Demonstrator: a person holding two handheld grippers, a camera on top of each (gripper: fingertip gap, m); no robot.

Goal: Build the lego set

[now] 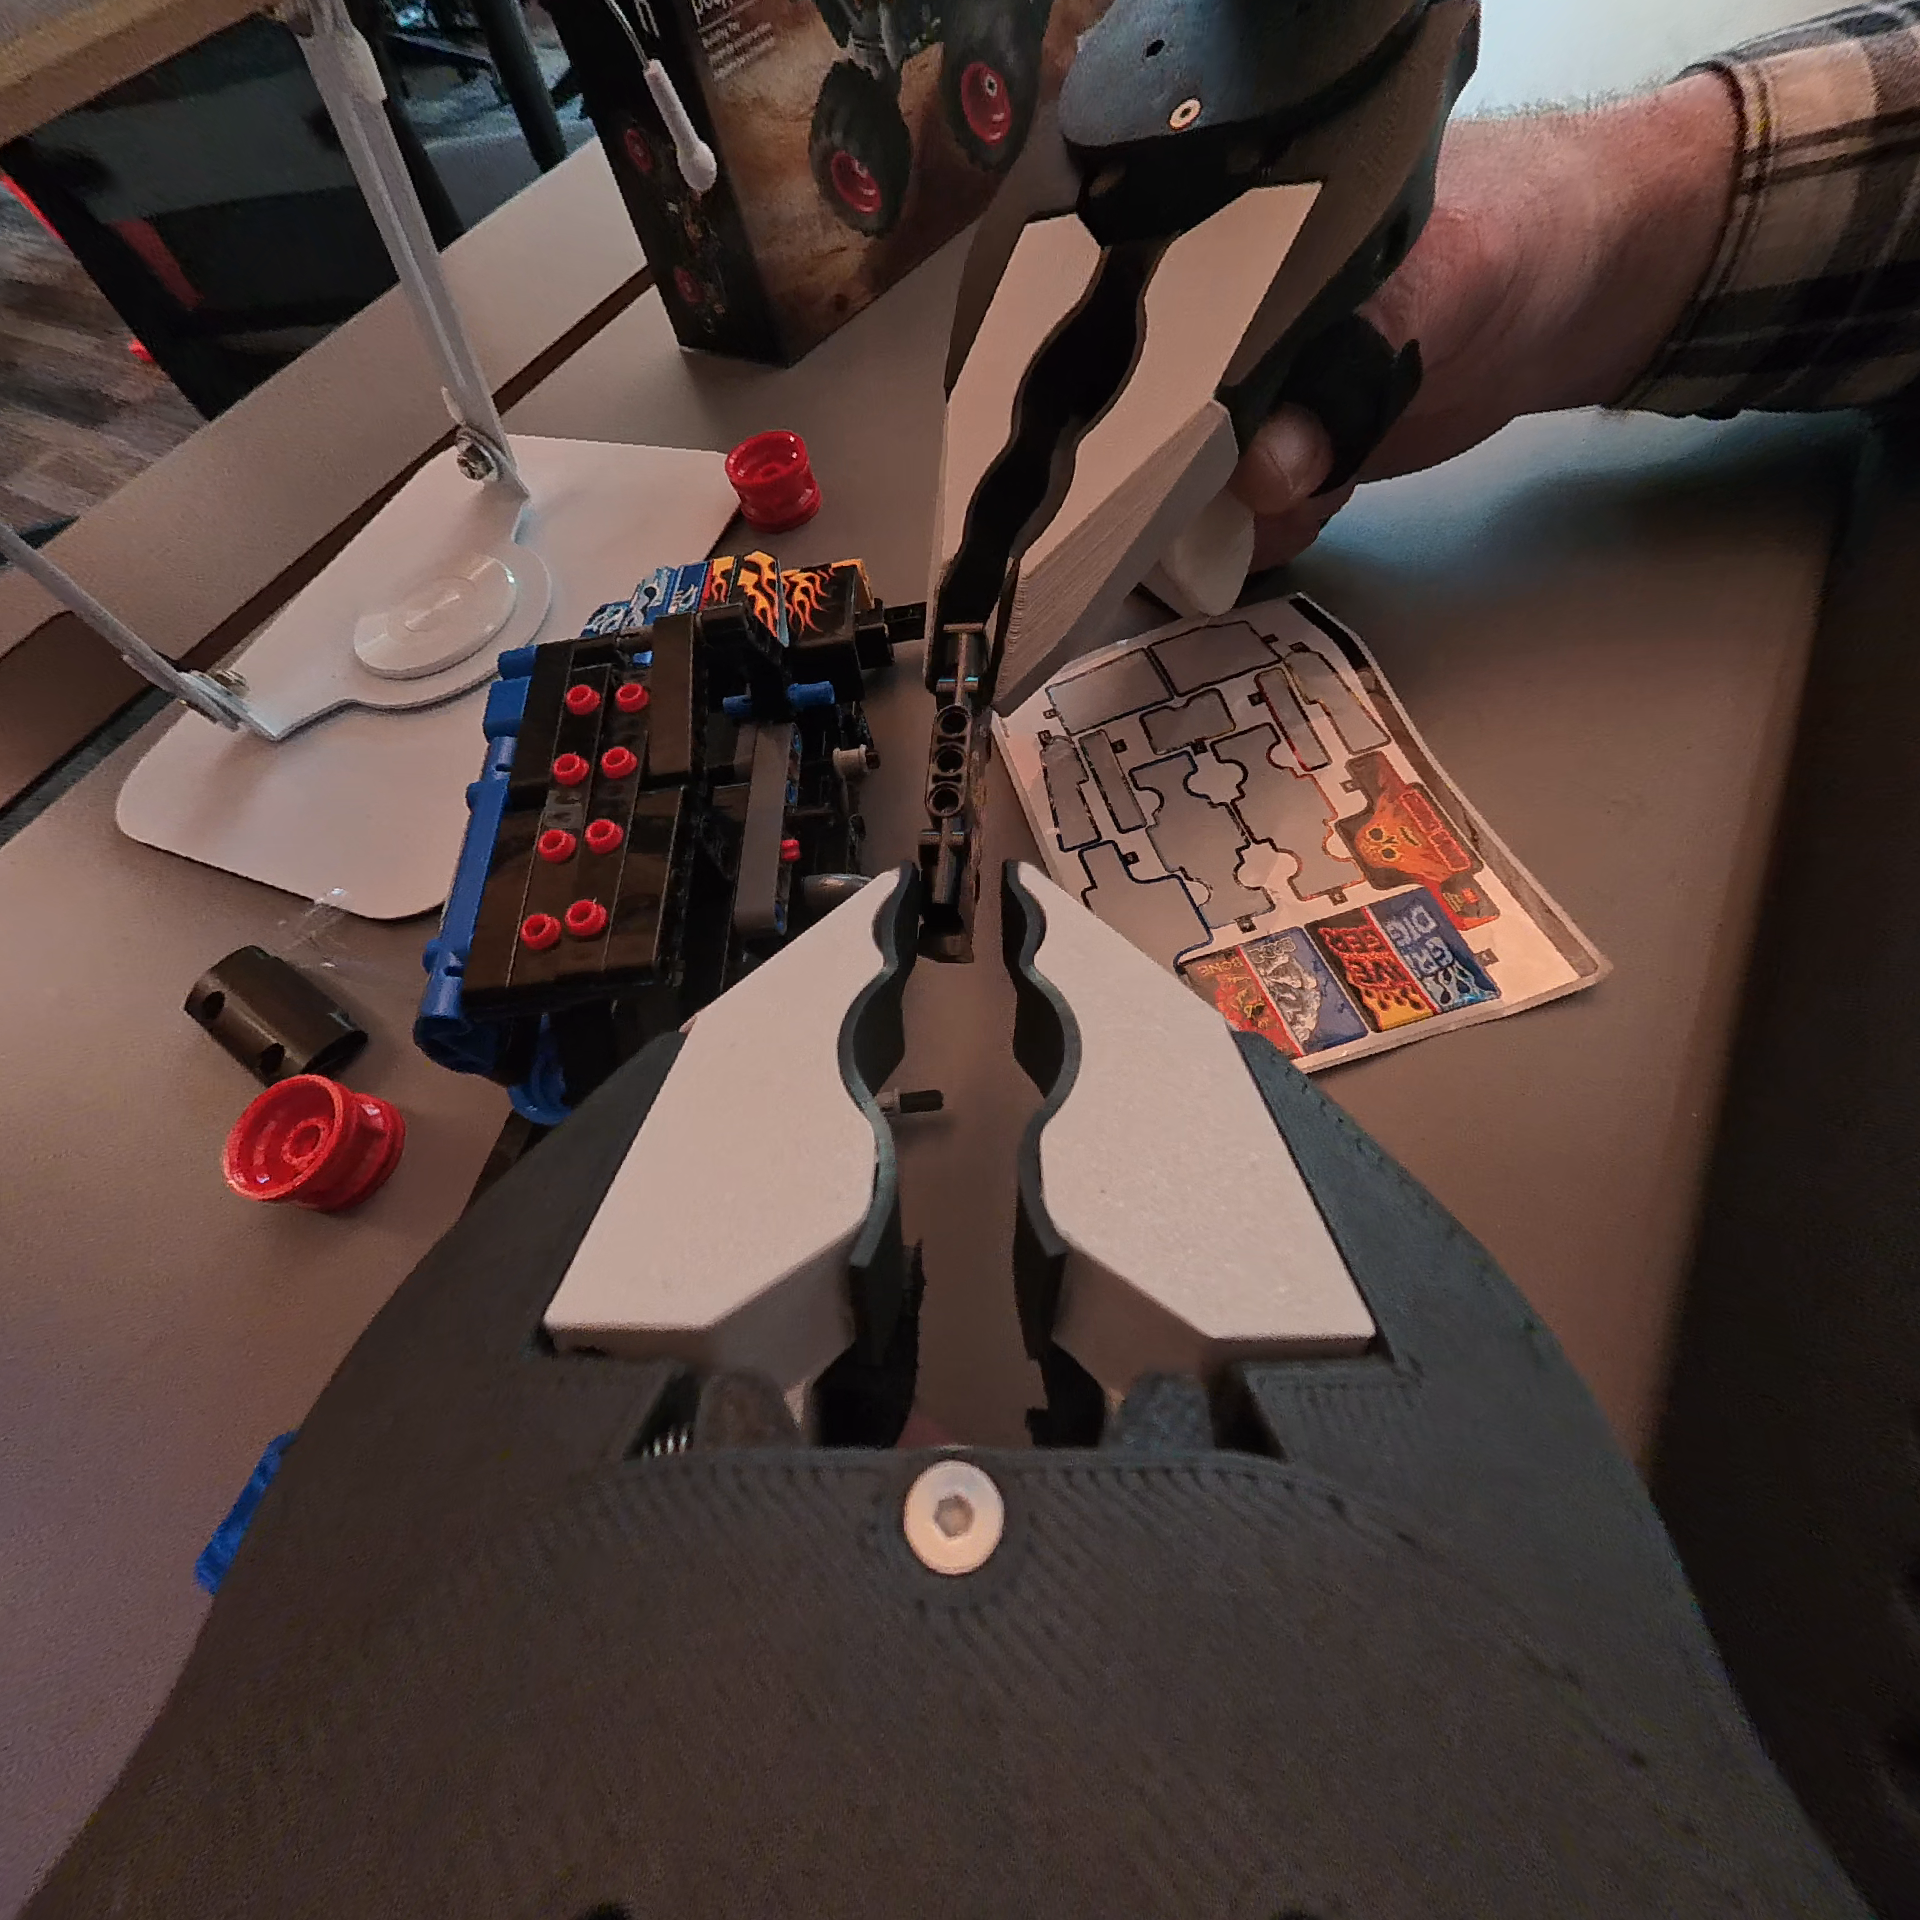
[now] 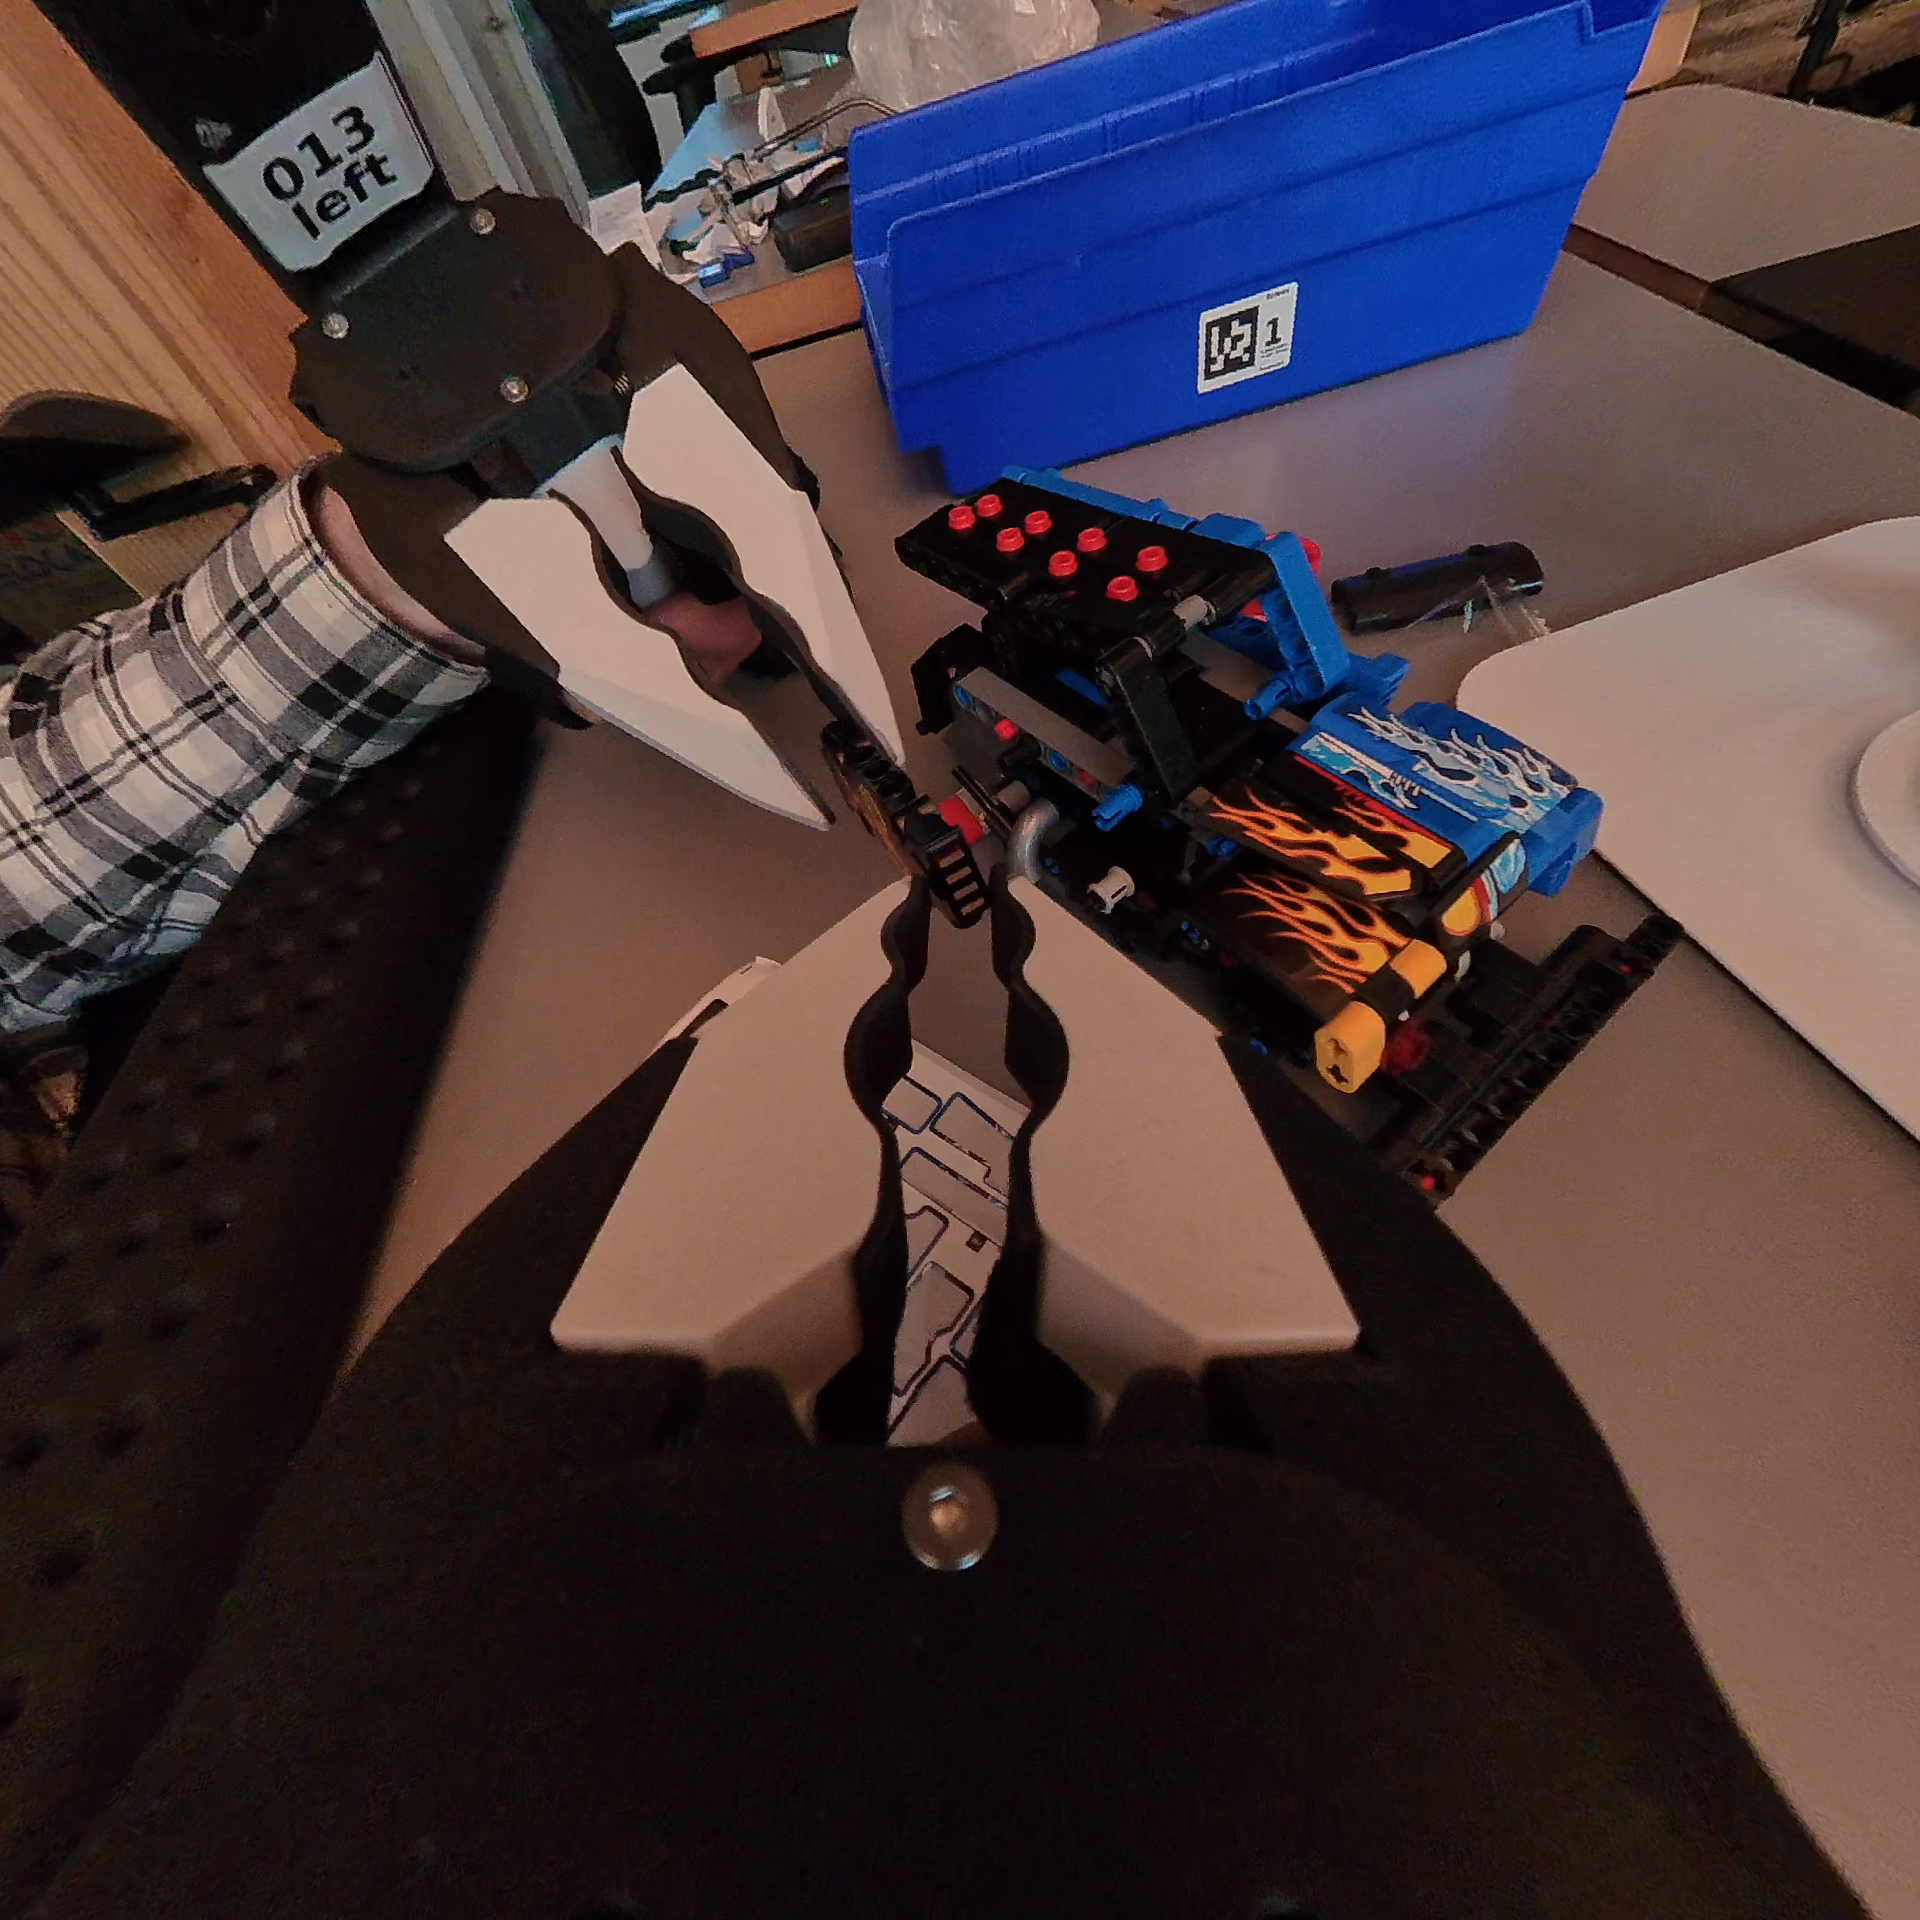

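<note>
Two grippers meet on one small part at frame centre in both views. Your table (image 1: 1558,1195) is the largest surface: its bare grey area runs along the right side and the lower left of the left wrist view. A blue bin (image 2: 1195,260) stands at the upper centre of the right wrist view, well behind the model. A white stand base (image 1: 343,748) fills the left of the left wrist view, beside the truck model (image 1: 634,821), which lies on its side at centre left. A sticker sheet (image 1: 1288,821) lies flat at centre right, just beside the held part.

Your left gripper (image 1: 961,883) shows a narrow gap between its tips, which clasp the near end of a black beam assembly (image 1: 951,790). Your right gripper (image 2: 951,888) is likewise nearly closed, pinching the far end of the same assembly (image 2: 914,821). The assembly is off the table, close alongside the model; you cannot tell whether they touch.

Two red wheel hubs (image 1: 312,1143) (image 1: 774,478) and a black curved piece (image 1: 275,1013) lie loose at the left.
</note>
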